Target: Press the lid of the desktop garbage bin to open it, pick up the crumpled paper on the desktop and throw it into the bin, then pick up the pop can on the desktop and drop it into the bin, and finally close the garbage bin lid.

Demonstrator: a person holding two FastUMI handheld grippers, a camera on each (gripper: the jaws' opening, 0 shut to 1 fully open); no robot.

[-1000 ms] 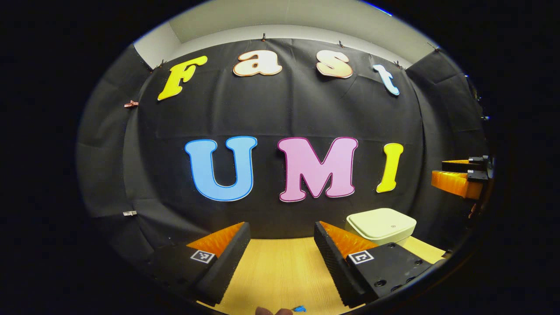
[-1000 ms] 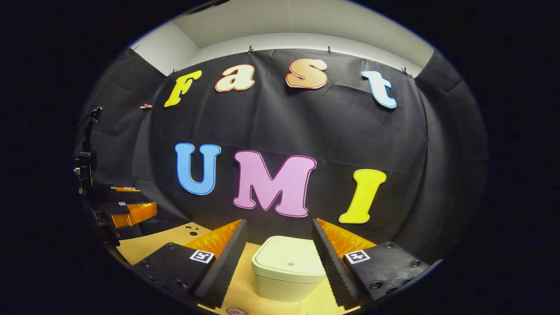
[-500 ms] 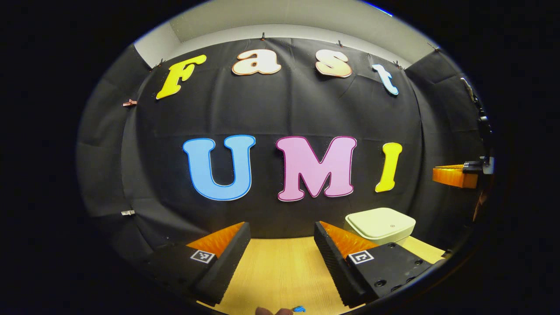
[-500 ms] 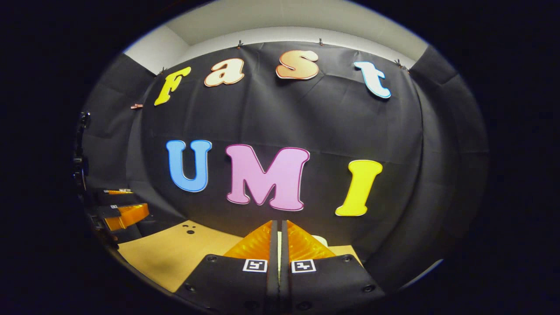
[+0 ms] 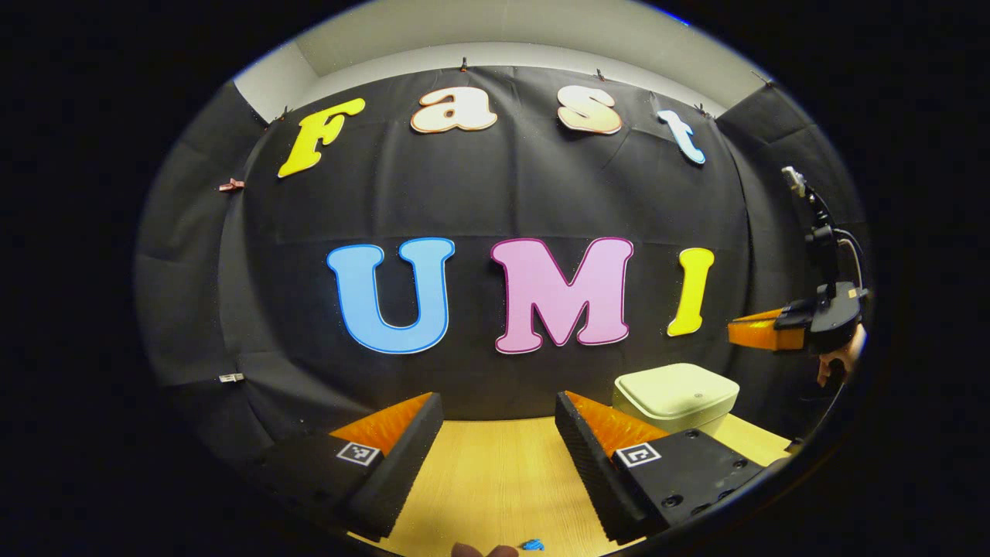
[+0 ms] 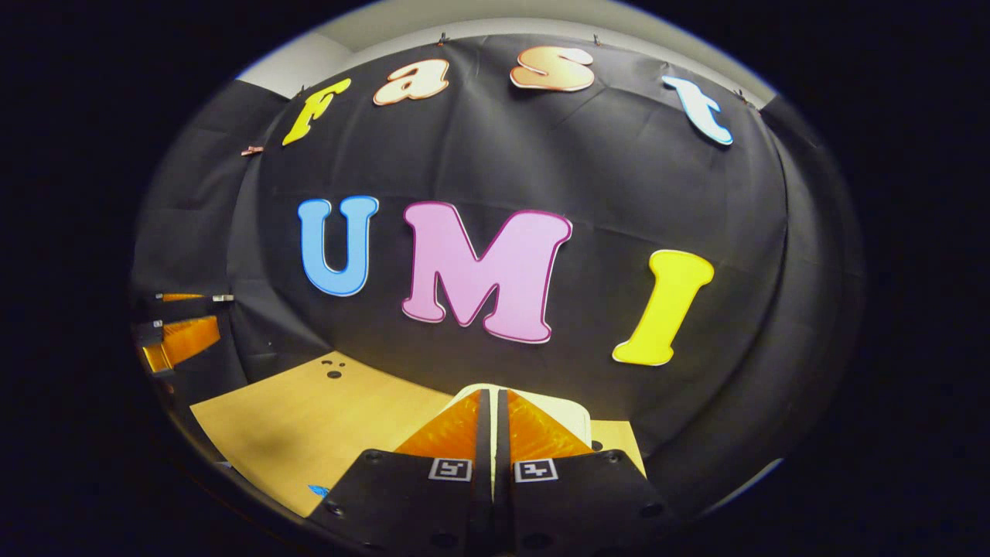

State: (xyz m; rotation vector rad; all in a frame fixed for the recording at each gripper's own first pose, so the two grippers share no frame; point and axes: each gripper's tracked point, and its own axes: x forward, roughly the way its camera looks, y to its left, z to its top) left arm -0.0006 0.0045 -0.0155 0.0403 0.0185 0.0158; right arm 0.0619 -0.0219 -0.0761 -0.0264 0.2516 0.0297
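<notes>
**Lid down, right fingers pressed together over the bin**

Where pale wood met the black cloth wall [image 5: 495, 193], stood on the table [image 5: 495, 480] near its far right edge: the garbage bin [image 5: 677, 396], upright, lid [image 5: 674, 387] flat and shut. Long axis hard to tell. Left gripper [image 5: 499, 418] held with fingers apart above bare wood. Right gripper [image 6: 493, 418] held with fingers together, empty, directly above the bin's lid; contact not discernible.

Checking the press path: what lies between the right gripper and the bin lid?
Nothing: in the left gripper view, only black cloth wall shows between the right gripper and the bin lid.
</notes>
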